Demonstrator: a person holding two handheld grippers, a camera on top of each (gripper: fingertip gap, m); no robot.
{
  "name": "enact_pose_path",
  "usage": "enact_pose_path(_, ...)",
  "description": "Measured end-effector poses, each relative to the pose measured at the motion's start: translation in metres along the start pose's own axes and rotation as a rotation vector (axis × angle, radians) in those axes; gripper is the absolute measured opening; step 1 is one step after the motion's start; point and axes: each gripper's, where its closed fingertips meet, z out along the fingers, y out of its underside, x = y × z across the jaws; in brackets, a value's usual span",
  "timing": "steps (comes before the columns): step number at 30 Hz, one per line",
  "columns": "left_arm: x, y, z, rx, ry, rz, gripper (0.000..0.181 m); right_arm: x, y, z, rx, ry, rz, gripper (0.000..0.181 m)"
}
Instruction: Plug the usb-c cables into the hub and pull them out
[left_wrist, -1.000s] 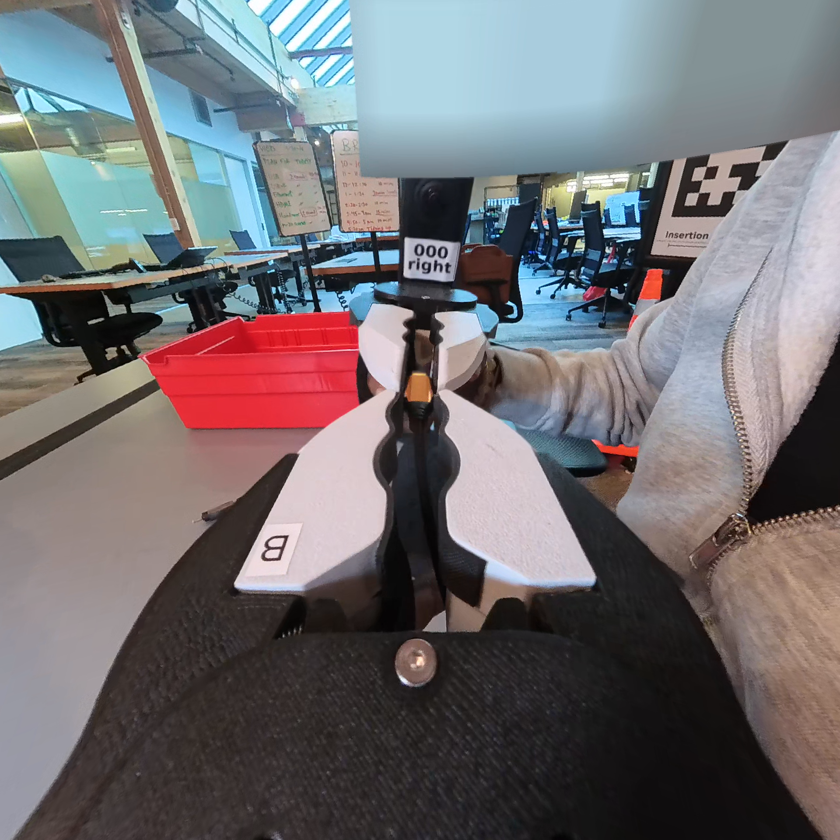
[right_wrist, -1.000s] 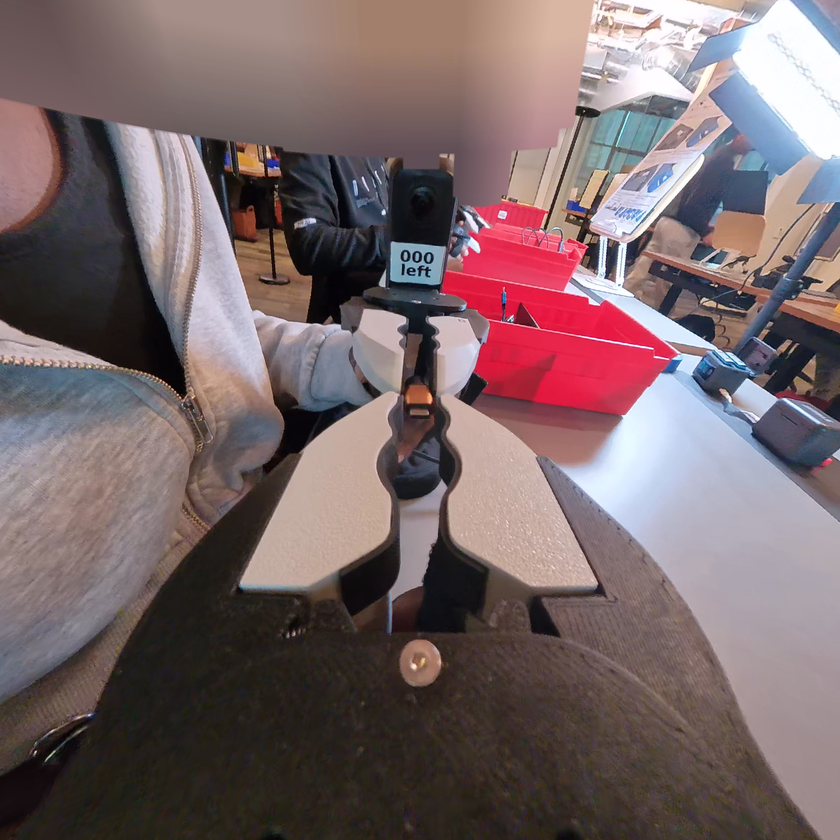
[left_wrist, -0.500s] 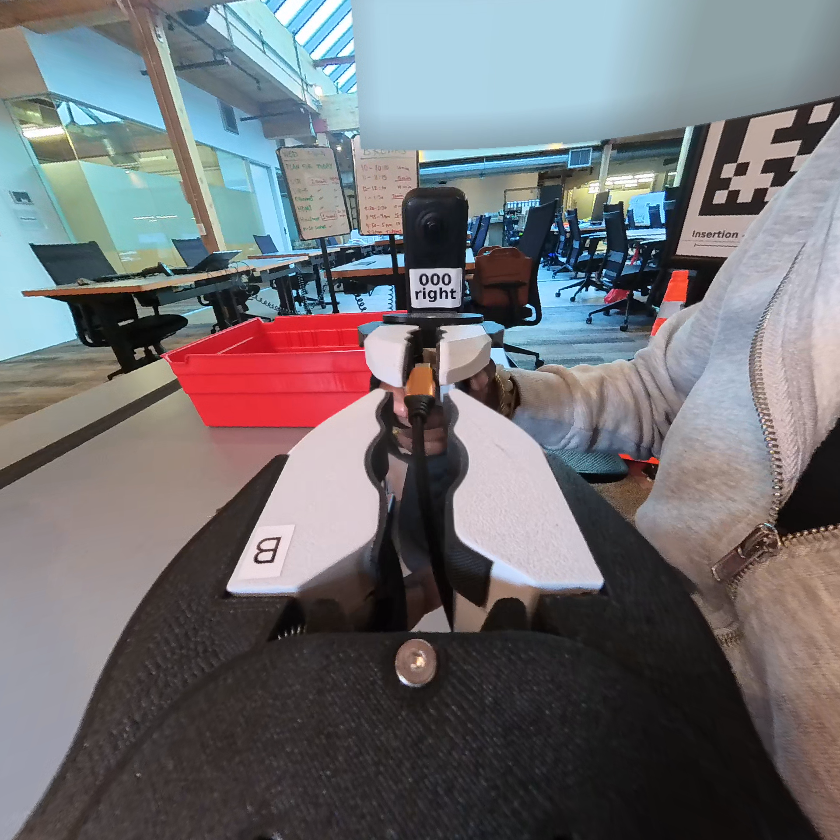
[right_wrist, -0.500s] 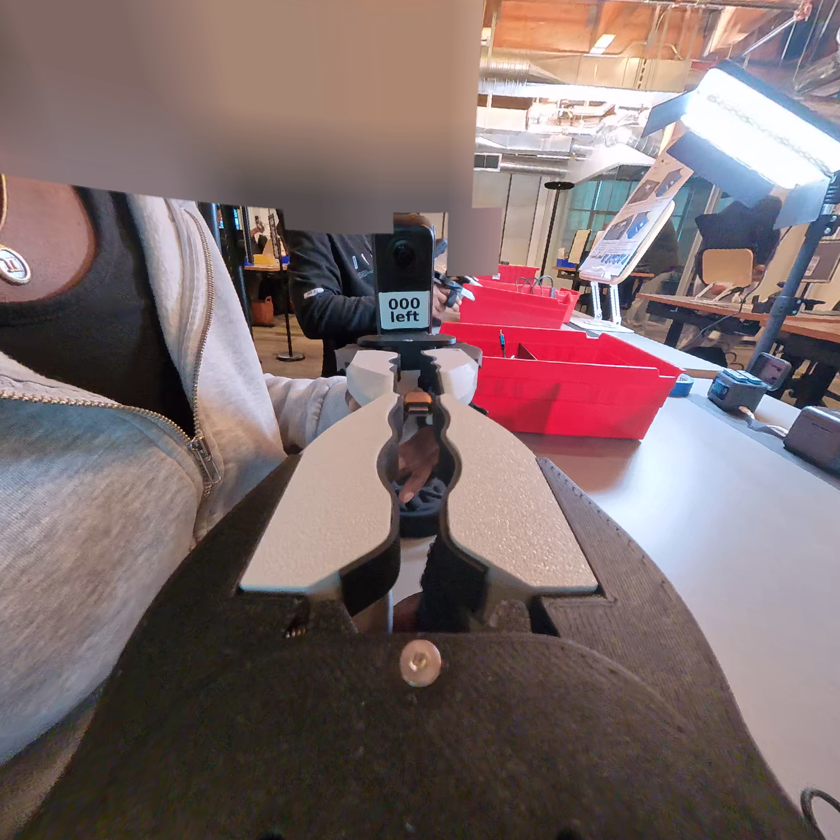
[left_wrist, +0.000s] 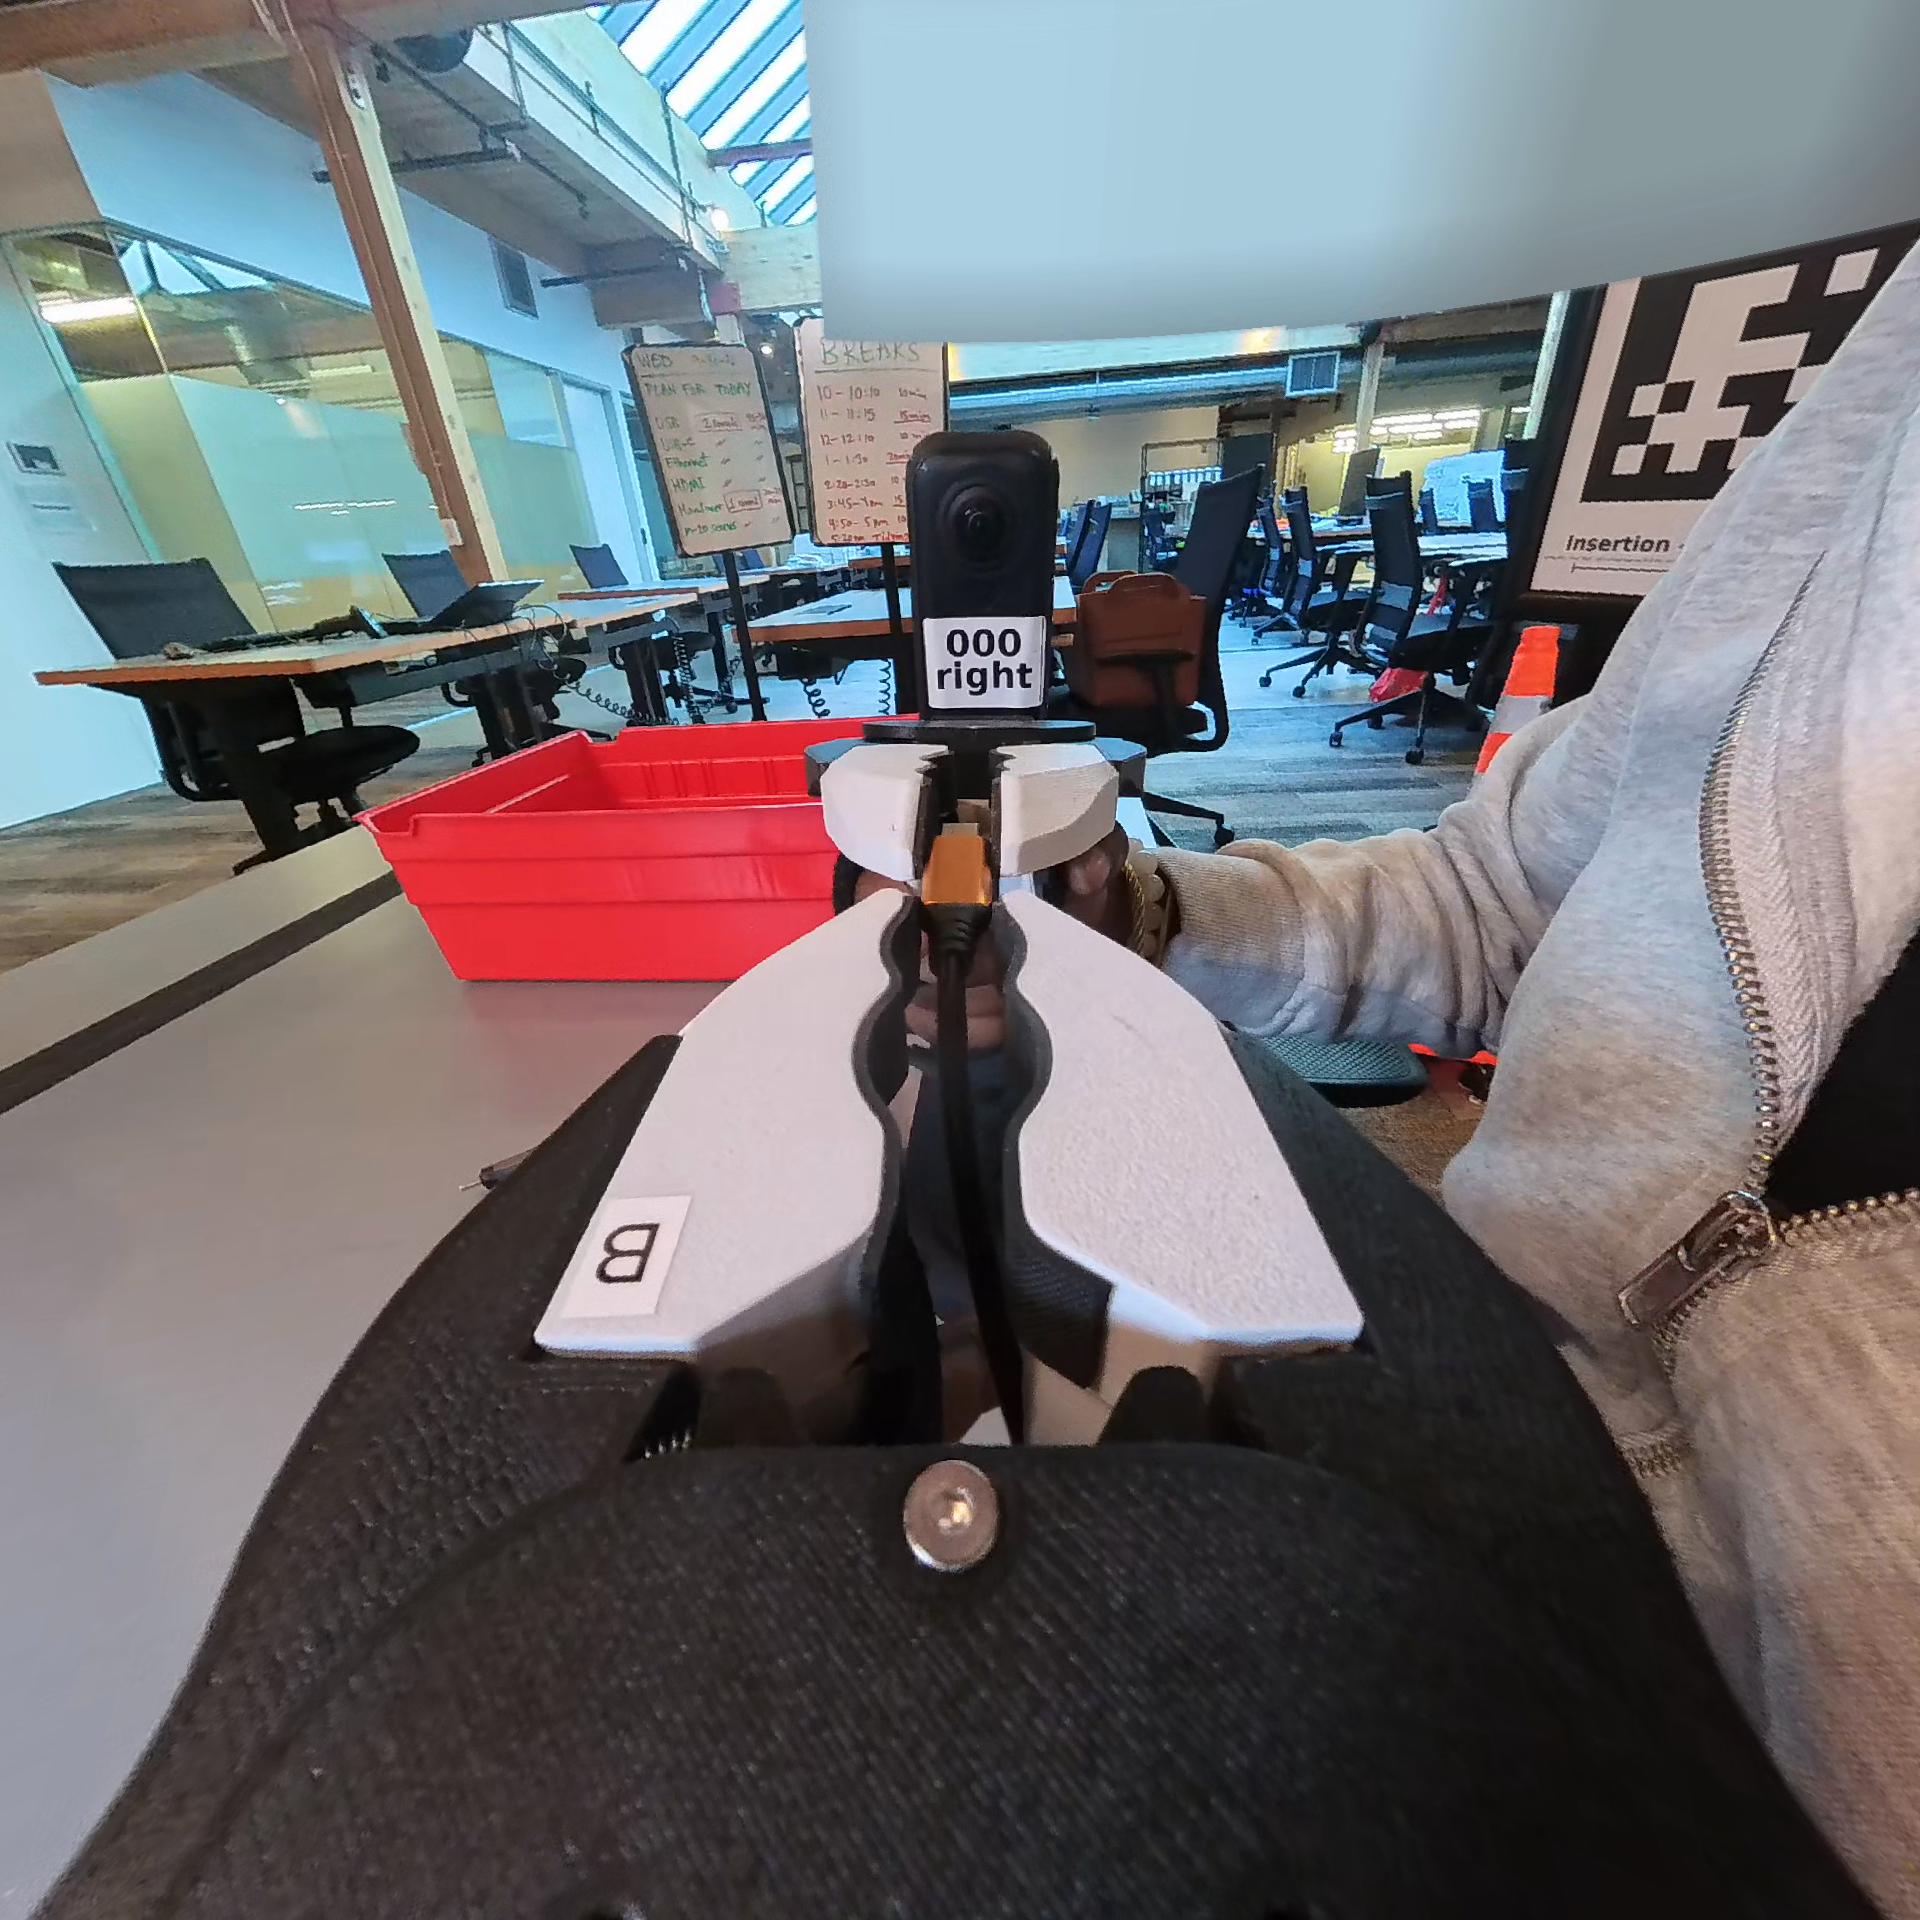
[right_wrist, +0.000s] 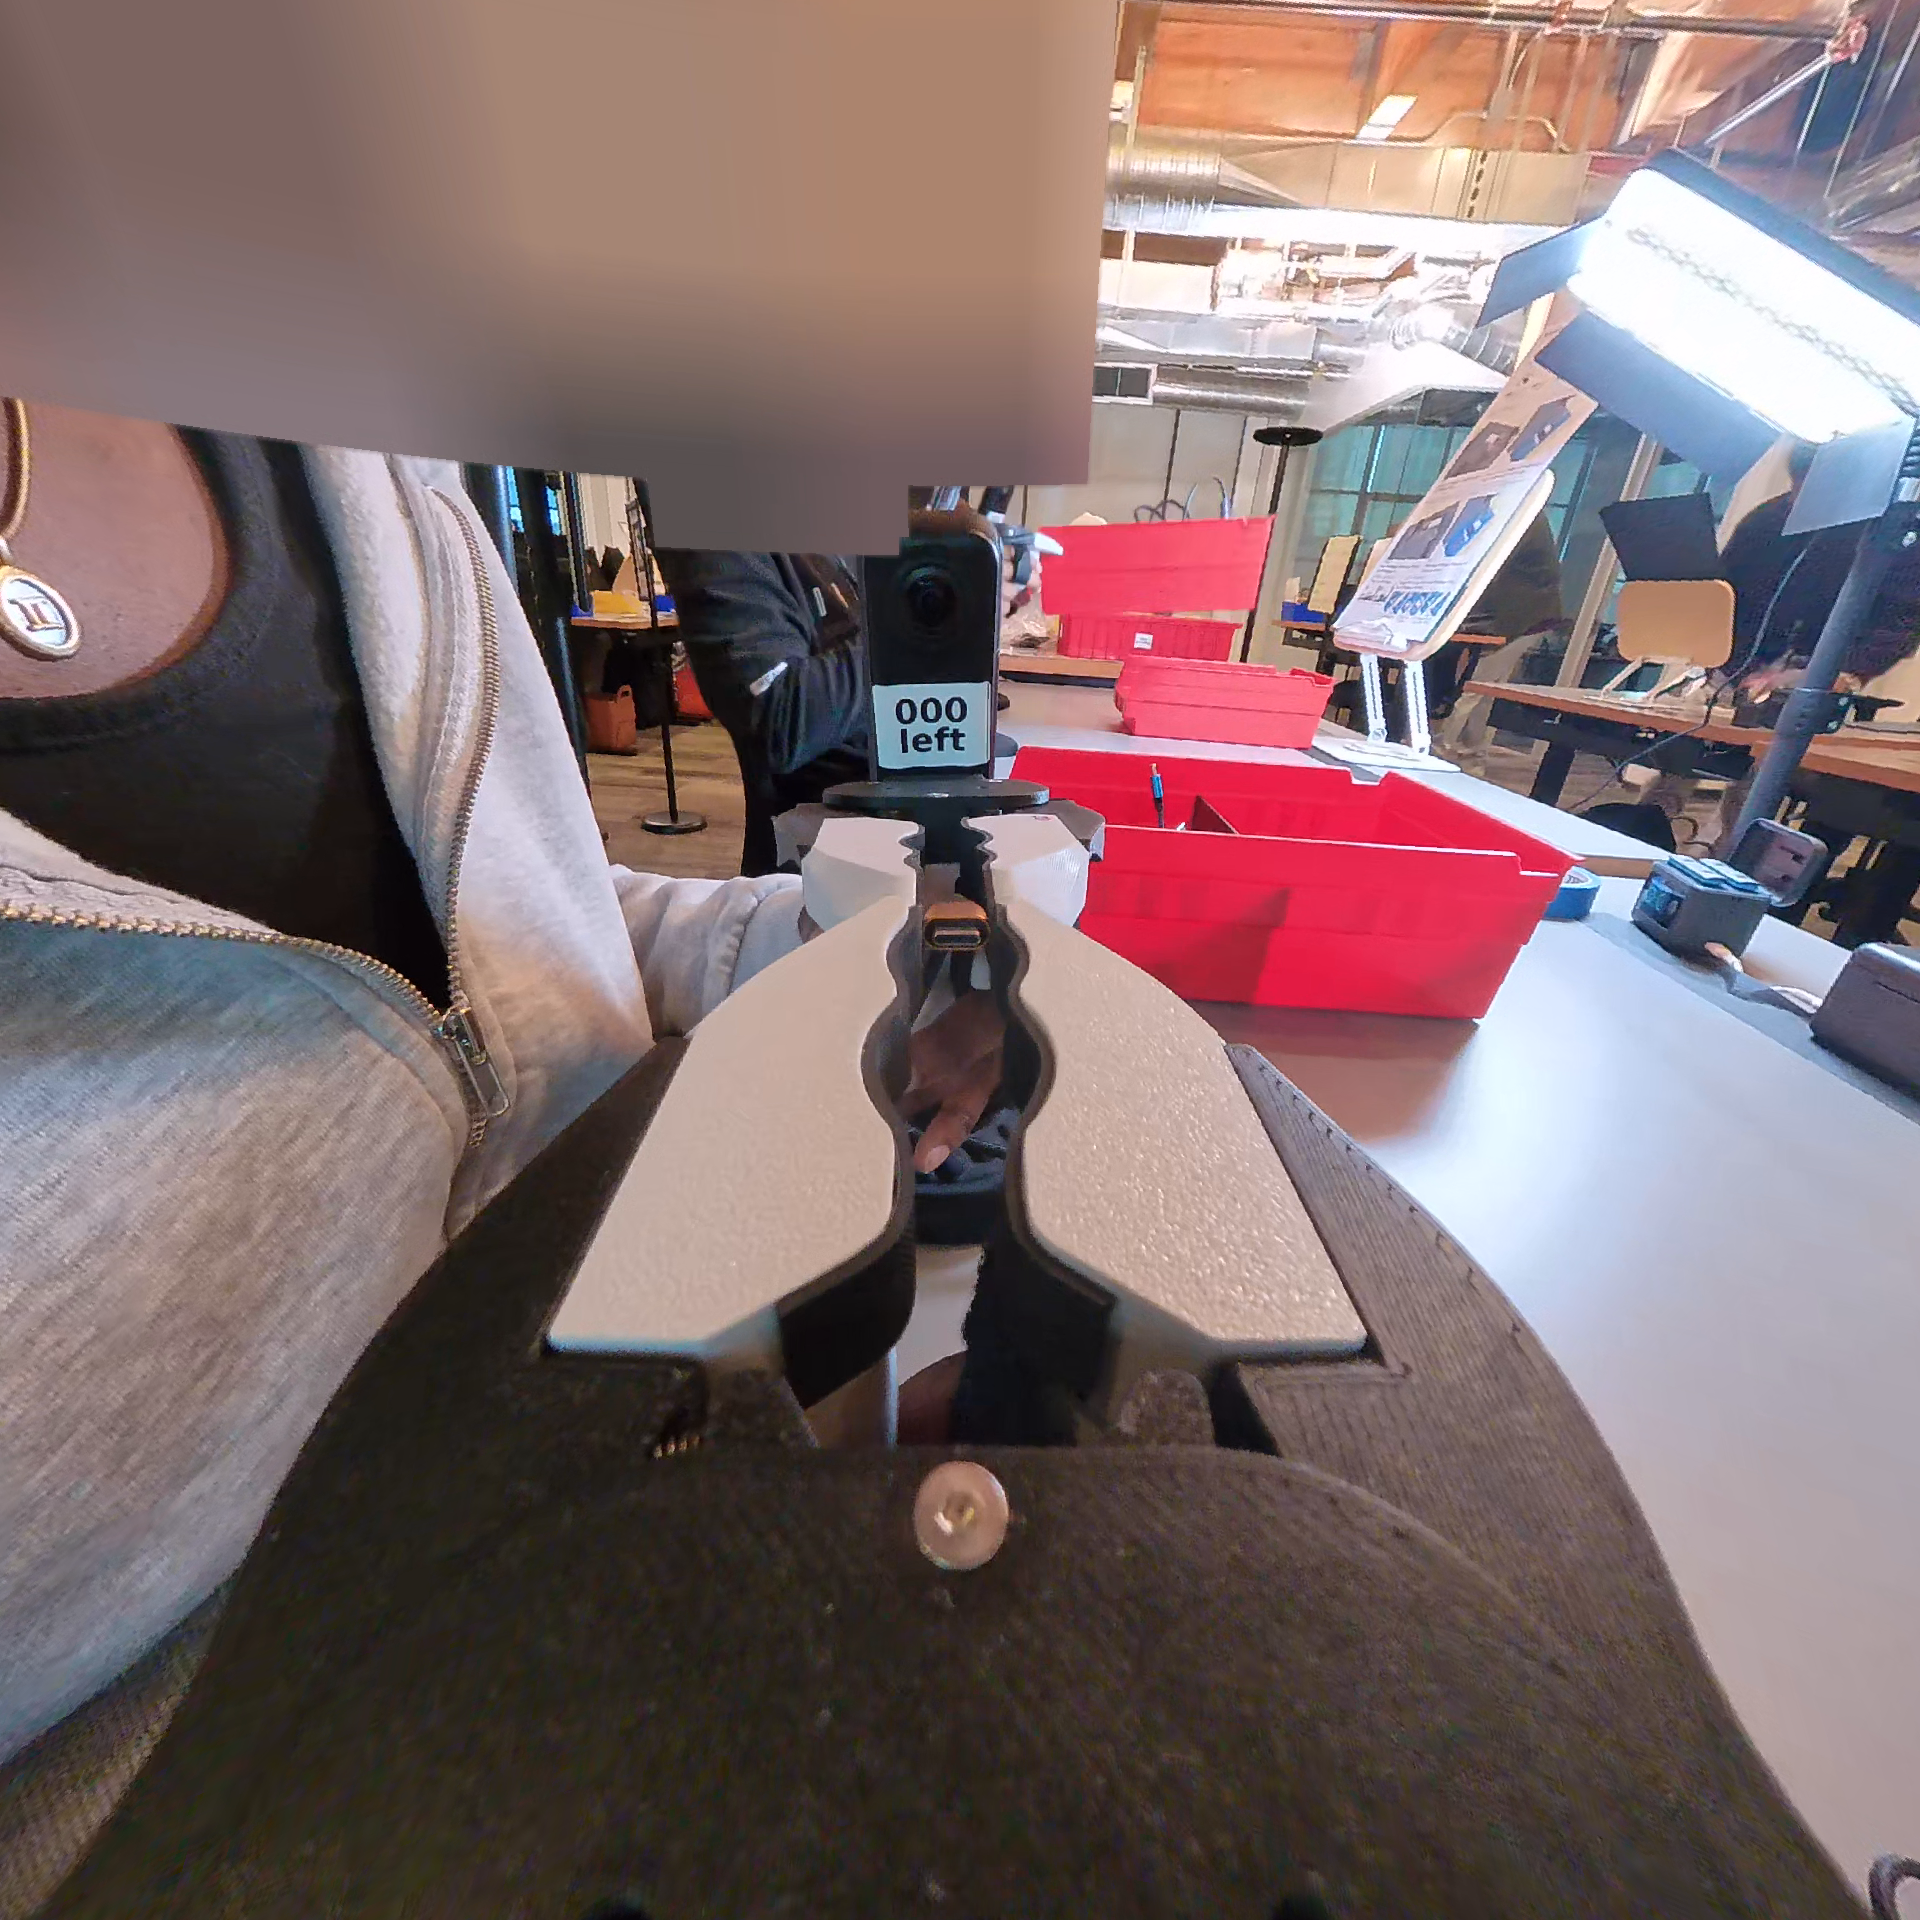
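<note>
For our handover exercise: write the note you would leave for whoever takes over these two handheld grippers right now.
Left gripper: shut on the usb-c cable just behind its orange plug.
Right gripper: faces the left one tip to tip, above the grey table; grip and load unclear.
Hub: not clearly visible.
Done: cable grasped; the plug's end is bare, in no port.
Left: find the hub, plug in, pull out.

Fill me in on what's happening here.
A person holds a pair of tongs in each hand, tip to tip above a grey table. The left tongs grip the orange plug of a black USB-C cable, aimed at the right tongs. No hub is clearly visible, so whether it is plugged in cannot be told.
</note>
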Motion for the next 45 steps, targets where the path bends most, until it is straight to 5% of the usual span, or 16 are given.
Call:
enact_pose_path(6,-0.017,0.005,-0.007,-0.062,-0.115,0.021,0.012,0.016,0.011,-0.003,-0.114,0.069,0.036,0.023)
enact_pose_path(10,-0.038,0.009,-0.032,-0.079,-0.228,0.004,0.012,0.032,0.052,-0.023,-0.503,0.108,0.103,0.052)
enact_pose_path(13,-0.04,0.013,-0.04,-0.081,-0.242,-0.001,0.012,0.04,0.086,-0.04,-0.807,0.119,0.088,0.053)
enact_pose_path(17,-0.037,0.018,-0.037,-0.089,-0.229,0.01,0.012,0.045,0.124,-0.048,-1.035,0.054,0.131,0.047)
enact_pose_path(23,-0.038,0.015,-0.041,-0.054,-0.219,-0.019,0.012,0.051,0.152,-0.053,-1.156,-0.047,0.162,0.027)
enact_pose_path(27,-0.039,0.014,-0.043,-0.04,-0.221,-0.022,0.012,0.047,0.154,-0.054,-1.206,-0.048,-0.024,0.022)
enact_pose_path(33,-0.039,0.014,-0.044,-0.036,-0.225,-0.021,0.012,0.032,0.11,-0.073,-1.236,-0.046,-0.281,0.021)
enact_pose_path(36,-0.038,0.015,-0.042,-0.047,-0.218,-0.011,0.012,0.002,0.094,-0.093,-1.325,-0.079,-0.231,0.021)
enact_pose_path(39,-0.035,0.018,-0.039,-0.064,-0.211,0.007,0.012,-0.023,0.115,-0.108,-1.386,-0.094,-0.17,0.021)
enact_pose_path(45,-0.033,0.018,-0.038,-0.064,-0.202,0.01,0.012,-0.025,0.13,-0.112,-1.438,-0.041,0.013,0.023)
